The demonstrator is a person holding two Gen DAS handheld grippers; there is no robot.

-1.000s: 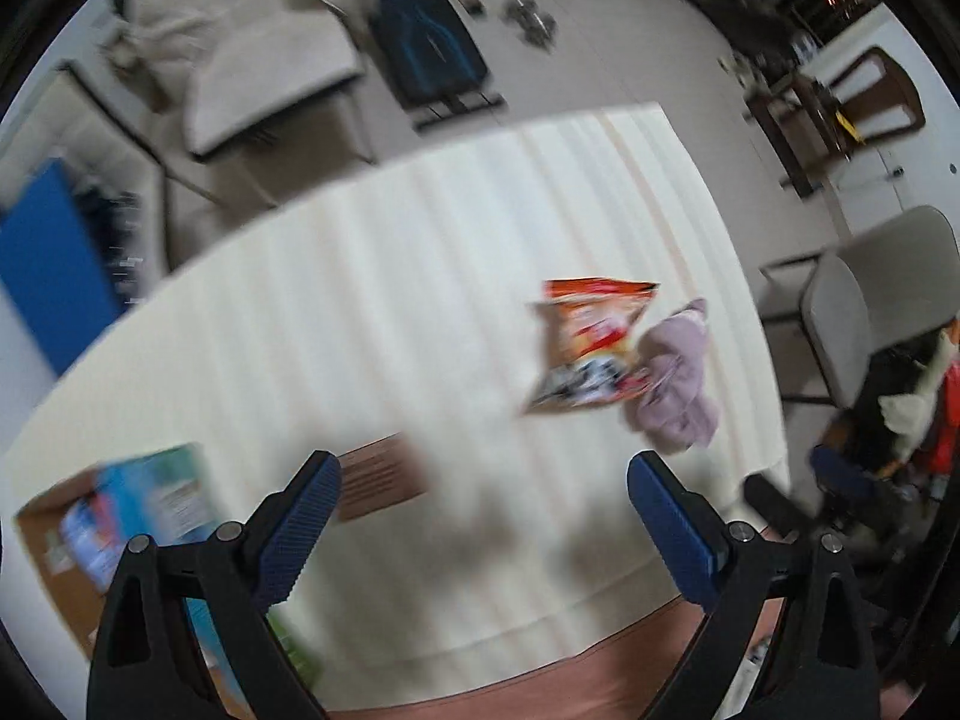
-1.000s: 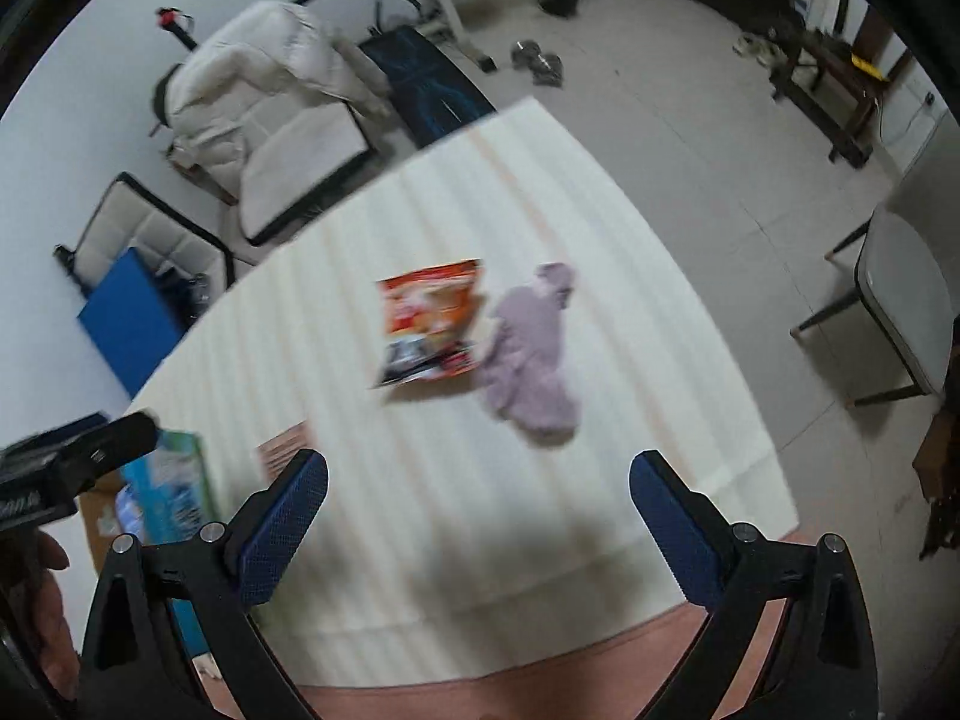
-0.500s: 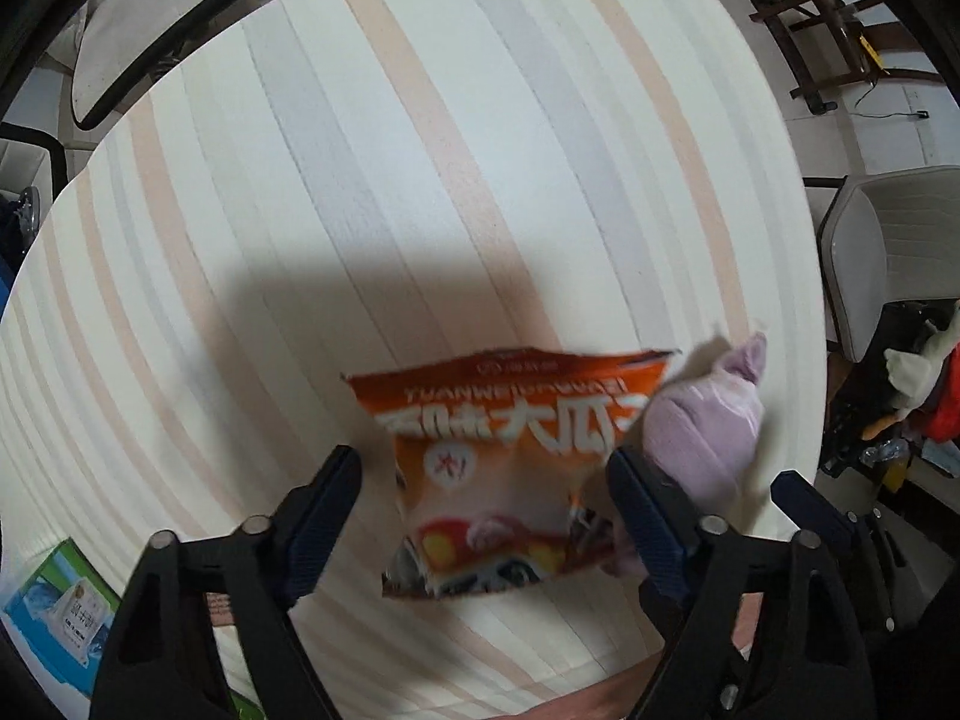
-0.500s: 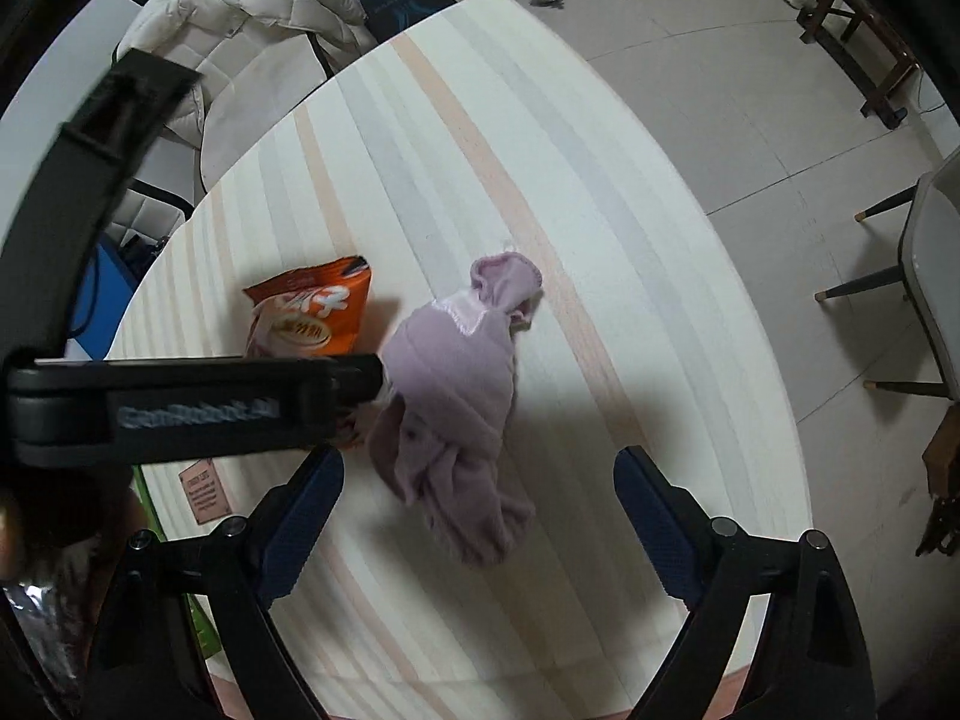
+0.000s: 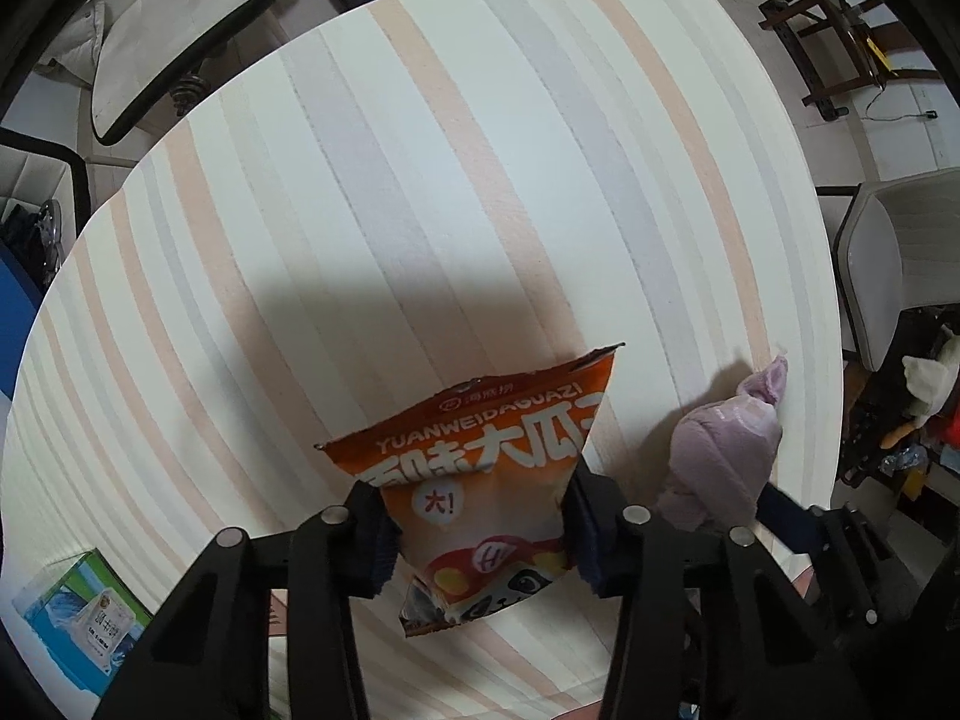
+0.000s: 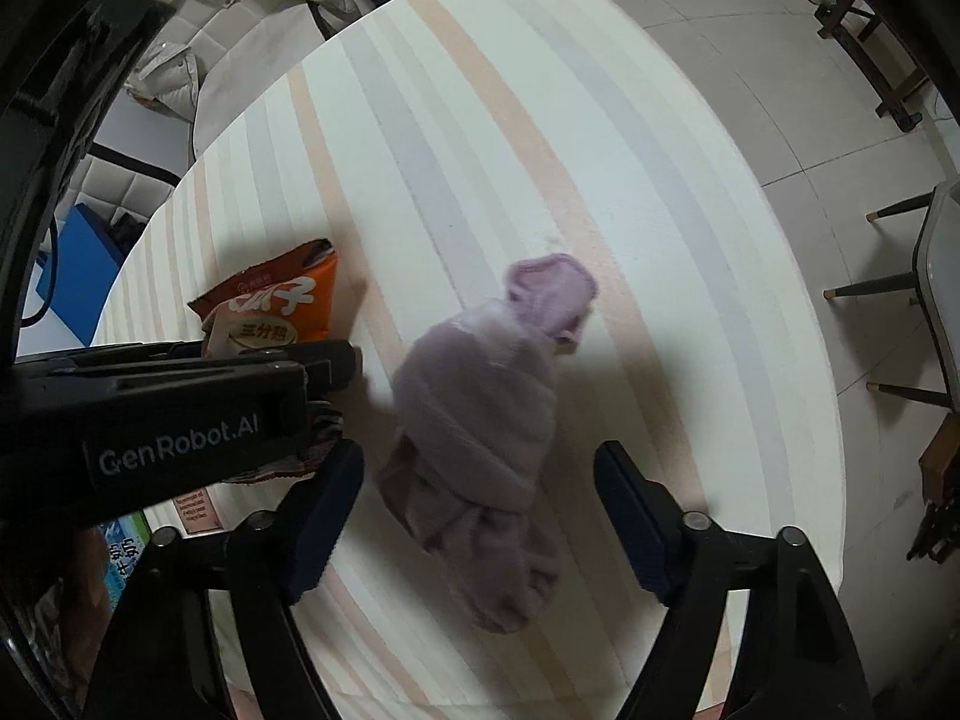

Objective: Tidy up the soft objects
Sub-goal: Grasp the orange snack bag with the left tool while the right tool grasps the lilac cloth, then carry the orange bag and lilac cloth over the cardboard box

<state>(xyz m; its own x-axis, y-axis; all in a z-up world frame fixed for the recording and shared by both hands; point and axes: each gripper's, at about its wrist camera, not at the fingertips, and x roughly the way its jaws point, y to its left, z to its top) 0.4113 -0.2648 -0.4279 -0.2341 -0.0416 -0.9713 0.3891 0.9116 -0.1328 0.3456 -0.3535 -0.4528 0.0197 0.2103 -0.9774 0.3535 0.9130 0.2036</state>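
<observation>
Left claw [image 5: 477,531] pinches the orange snack bag [image 5: 486,480] mid-body; lift slowly to avoid crushing. Right claw [image 6: 480,507], spread, straddles the lilac plush bundle [image 6: 480,420] at its 12 o'clock; lower before closing.

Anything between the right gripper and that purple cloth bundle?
Nothing visible. The right gripper is open with the purple cloth bundle lying directly between and ahead of its fingers. The left gripper, shut on the orange snack bag, sits off to the side.

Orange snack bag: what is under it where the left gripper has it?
The striped tablecloth shows around the orange snack bag, pinched by the left gripper. The bag hides whatever lies directly beneath; the purple sock lies beside it, not under.
</observation>
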